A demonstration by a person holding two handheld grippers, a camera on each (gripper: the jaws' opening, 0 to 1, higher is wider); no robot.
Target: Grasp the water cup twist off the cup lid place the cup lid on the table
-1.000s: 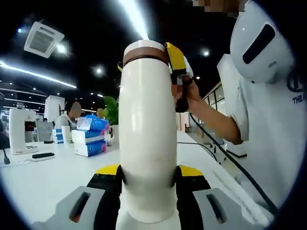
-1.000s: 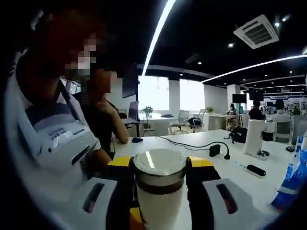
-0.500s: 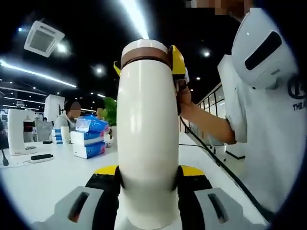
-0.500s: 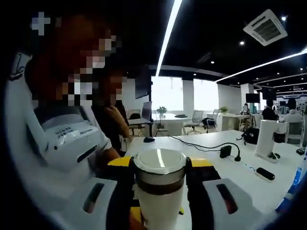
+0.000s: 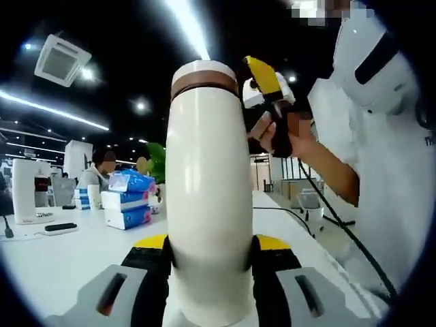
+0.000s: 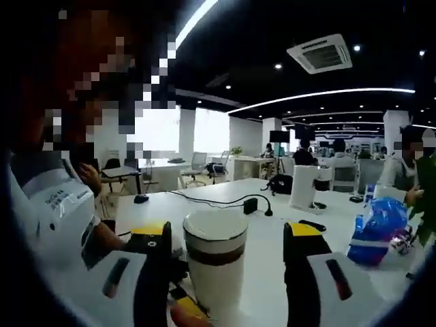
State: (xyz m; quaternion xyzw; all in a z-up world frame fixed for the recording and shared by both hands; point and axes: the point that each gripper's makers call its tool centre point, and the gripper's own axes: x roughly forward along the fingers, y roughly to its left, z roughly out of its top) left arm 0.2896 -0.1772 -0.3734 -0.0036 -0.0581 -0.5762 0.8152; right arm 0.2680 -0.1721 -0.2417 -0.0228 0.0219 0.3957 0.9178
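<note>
A tall white water cup (image 5: 208,204) with a brown band and a white lid (image 5: 204,68) stands upright between the jaws of my left gripper (image 5: 211,245), which is shut on its body. In the left gripper view my right gripper (image 5: 266,85), held by a hand, sits just right of the lid and apart from it. In the right gripper view the lid (image 6: 214,228) sits on the cup. My right gripper (image 6: 228,231) is open there, with a gap on each side of the lid.
The white table (image 5: 61,252) carries blue tissue packs (image 5: 126,197) and a white appliance (image 5: 24,197). A black cable with an adapter (image 6: 251,204) and a blue bag (image 6: 378,228) lie further off. People sit at the far desks.
My right gripper has opened and let go of the lid, drawing back to the right of the cup top. The left gripper keeps its hold on the cup.
</note>
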